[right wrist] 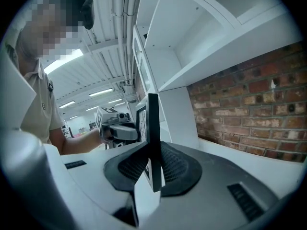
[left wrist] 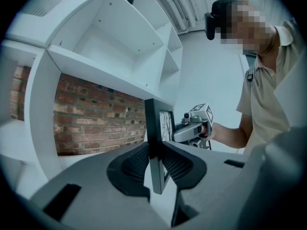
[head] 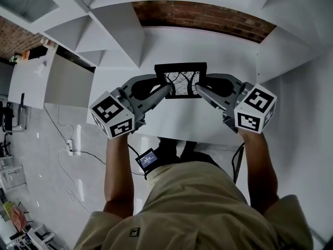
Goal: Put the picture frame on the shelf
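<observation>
A black picture frame (head: 182, 79) with a branch drawing stands upright over the white shelf board (head: 208, 48), in front of a brick back wall. My left gripper (head: 167, 89) is shut on its left edge and my right gripper (head: 199, 89) is shut on its right edge. In the left gripper view the picture frame (left wrist: 154, 138) is seen edge-on, pinched between the dark ribbed pads (left wrist: 135, 164), with the right gripper (left wrist: 194, 128) beyond it. The right gripper view shows the picture frame (right wrist: 153, 133) edge-on between its pads (right wrist: 175, 166), and the left gripper (right wrist: 117, 126) behind. Whether the frame's base touches the board is hidden.
White shelf dividers (head: 122, 33) rise at the upper left, and a white side wall (head: 291, 51) bounds the compartment on the right. An upper shelf board (left wrist: 96, 68) runs overhead. Below the shelf edge lie cables and a power strip (head: 70, 145) on the floor.
</observation>
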The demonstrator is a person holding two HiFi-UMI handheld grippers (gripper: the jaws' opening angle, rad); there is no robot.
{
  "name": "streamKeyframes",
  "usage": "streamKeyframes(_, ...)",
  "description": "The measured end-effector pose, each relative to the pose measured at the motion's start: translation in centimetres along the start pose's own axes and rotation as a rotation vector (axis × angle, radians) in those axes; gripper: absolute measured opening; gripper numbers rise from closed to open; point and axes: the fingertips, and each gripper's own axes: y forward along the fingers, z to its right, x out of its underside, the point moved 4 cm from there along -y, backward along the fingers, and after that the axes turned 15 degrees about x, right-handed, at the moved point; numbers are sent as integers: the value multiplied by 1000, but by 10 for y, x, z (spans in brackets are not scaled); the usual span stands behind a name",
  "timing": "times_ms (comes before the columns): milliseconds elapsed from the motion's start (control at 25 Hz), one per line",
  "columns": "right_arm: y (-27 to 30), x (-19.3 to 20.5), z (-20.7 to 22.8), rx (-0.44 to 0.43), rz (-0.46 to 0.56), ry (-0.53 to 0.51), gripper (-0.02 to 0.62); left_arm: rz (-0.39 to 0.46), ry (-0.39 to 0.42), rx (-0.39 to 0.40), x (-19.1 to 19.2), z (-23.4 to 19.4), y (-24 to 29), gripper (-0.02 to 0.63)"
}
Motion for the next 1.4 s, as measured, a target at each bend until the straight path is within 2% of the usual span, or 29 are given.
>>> streamKeyframes(440,131,15,41,7,-9,-12,72,-19,32,-109,38,-119,-40,81)
streamKeyframes(680,130,15,37,29,-30,-24,72,-23,31,-130,37,-114,-41,81)
streamKeyframes(1040,147,38,53,33,-57,-14,72,-29,2,-160,61,-134,-32,81)
streamKeyframes(1400,182,74,79,26,-81,-45,72,-24,-30,-202,103,-170,-24,81)
